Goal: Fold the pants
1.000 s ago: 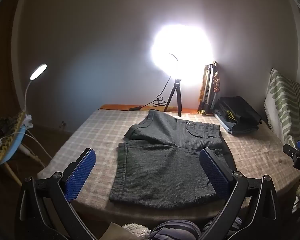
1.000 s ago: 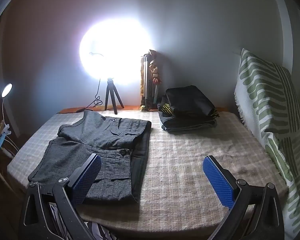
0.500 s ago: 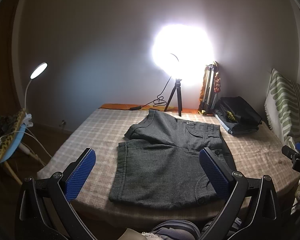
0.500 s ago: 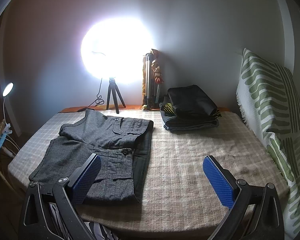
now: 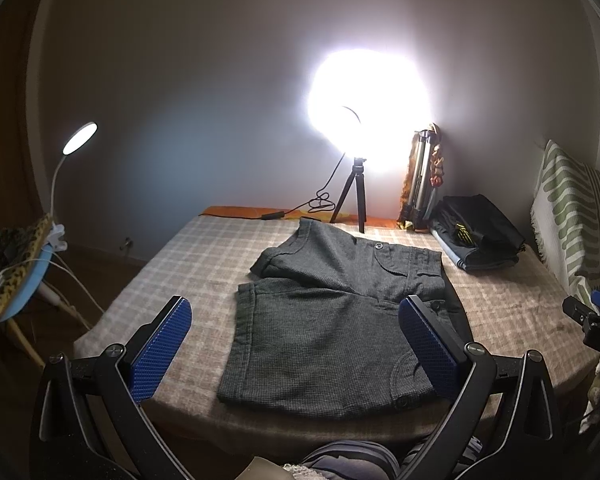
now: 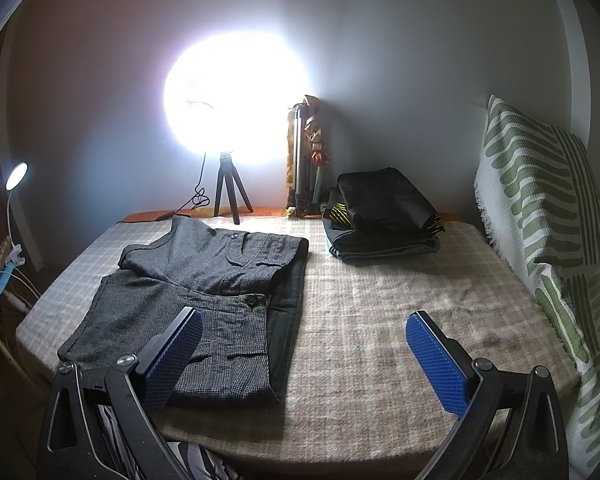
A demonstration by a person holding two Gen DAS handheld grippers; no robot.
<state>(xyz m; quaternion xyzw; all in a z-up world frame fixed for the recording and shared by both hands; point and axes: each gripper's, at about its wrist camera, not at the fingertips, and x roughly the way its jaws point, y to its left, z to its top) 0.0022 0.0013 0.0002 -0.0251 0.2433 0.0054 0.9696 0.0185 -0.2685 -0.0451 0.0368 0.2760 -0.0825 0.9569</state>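
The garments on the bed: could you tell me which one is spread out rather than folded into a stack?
The grey shorts, spread flat on the bed's left side; the dark clothes by the wall are folded and stacked.

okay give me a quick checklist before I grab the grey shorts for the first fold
1. Left gripper open and empty: ok.
2. Right gripper open and empty: ok.
3. Grey shorts spread on the bed, both legs showing: ok.
4. Shorts fully flat: not ok, the far leg's hem is rumpled.
5. Folded dark stack apart from the shorts: ok.
6. Ring light tripod behind the waistband, touching or not: cannot tell.
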